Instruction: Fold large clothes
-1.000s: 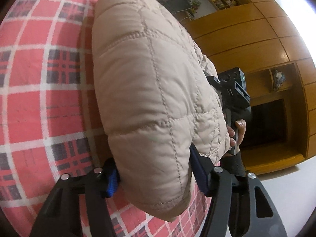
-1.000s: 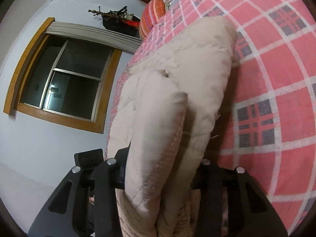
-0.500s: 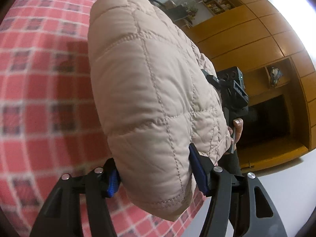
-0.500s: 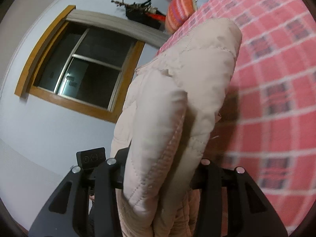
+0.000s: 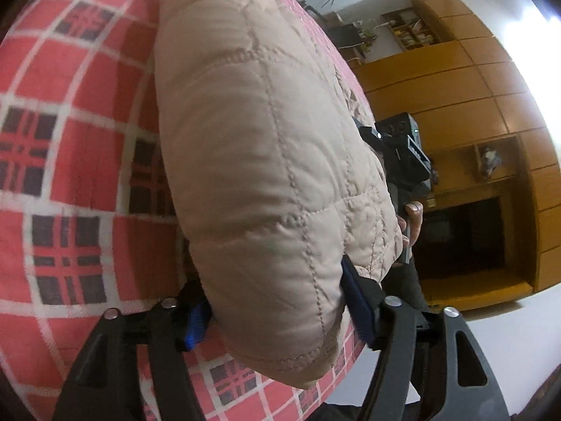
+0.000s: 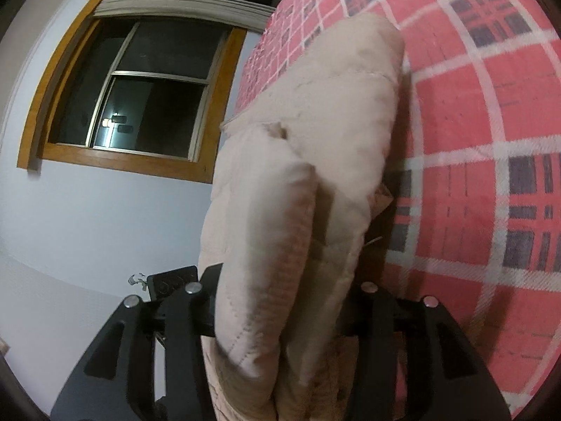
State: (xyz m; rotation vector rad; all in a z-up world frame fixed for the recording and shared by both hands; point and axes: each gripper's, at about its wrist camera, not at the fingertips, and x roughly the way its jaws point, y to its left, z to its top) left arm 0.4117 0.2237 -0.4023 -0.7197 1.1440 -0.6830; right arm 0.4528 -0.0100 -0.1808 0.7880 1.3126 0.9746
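A beige quilted jacket (image 5: 266, 161) fills the middle of the left wrist view, folded into a thick puffy bundle above a red plaid bedspread (image 5: 63, 147). My left gripper (image 5: 277, 298) is shut on its lower edge, blue pads pressing both sides. In the right wrist view the same jacket (image 6: 315, 161) hangs in thick folds, and my right gripper (image 6: 285, 310) is shut on it. The right gripper (image 5: 403, 147) also shows beyond the jacket in the left wrist view, with a person's hand (image 5: 413, 221) on its handle.
The plaid bedspread (image 6: 491, 140) spreads to the right in the right wrist view. A wooden-framed window (image 6: 140, 98) and pale wall lie to the left there. Wooden cabinets (image 5: 473, 105) and a pale floor (image 5: 508, 333) stand past the bed's edge.
Both grippers keep their hold on the jacket. The views have swung, and the bedspread now looks closer behind the bundle than half a second ago.
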